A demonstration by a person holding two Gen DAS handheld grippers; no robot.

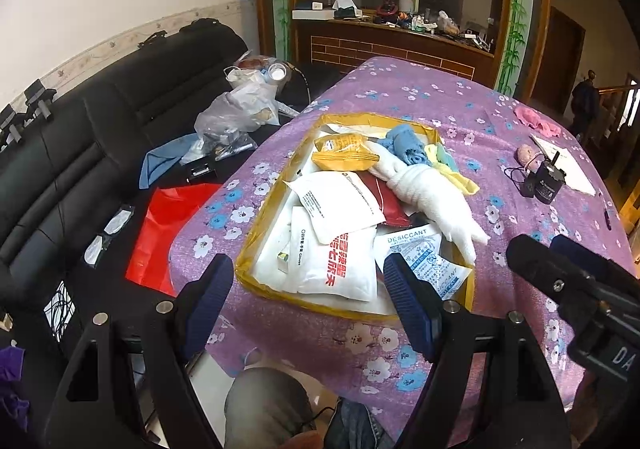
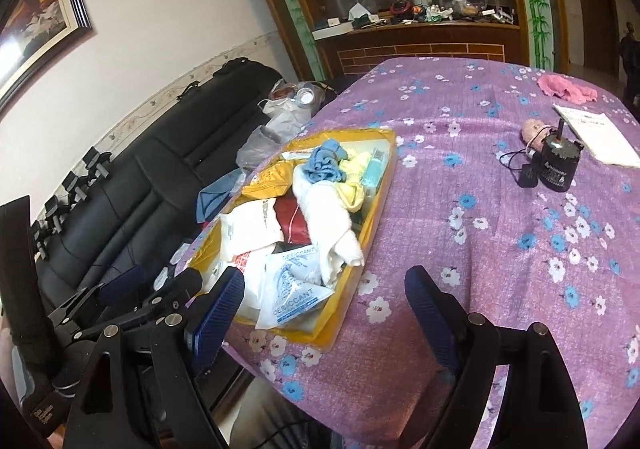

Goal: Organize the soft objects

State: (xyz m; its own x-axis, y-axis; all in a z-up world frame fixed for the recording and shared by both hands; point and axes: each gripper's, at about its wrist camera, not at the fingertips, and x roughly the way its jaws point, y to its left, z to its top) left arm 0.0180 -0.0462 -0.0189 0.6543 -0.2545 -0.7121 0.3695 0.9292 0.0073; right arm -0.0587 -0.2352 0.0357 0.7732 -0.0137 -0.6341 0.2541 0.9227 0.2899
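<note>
A yellow-rimmed tray point(image 1: 256, 225) point(image 2: 380, 185) on the purple flowered table holds soft things: a rolled white towel point(image 1: 428, 193) point(image 2: 328, 225), a blue cloth point(image 1: 404, 143) point(image 2: 324, 165), a yellow cloth point(image 1: 452, 169) point(image 2: 352, 185), white packets point(image 1: 340, 205) and desiccant bags point(image 1: 424, 261) point(image 2: 292, 289). A pink cloth point(image 1: 536, 121) point(image 2: 566, 89) lies at the far right. My left gripper point(image 1: 308, 289) is open and empty at the tray's near edge. My right gripper point(image 2: 324, 313) is open and empty, just right of the tray's near corner; it also shows in the left wrist view point(image 1: 560, 269).
A black cylinder point(image 1: 546, 181) point(image 2: 560, 165) with a cord, a small pink ball point(image 2: 534, 131) and a paper sheet point(image 2: 600, 137) lie on the right of the table. A black sofa point(image 1: 80, 153) with bags and a red sheet point(image 1: 168, 233) stands left. A cluttered counter is behind.
</note>
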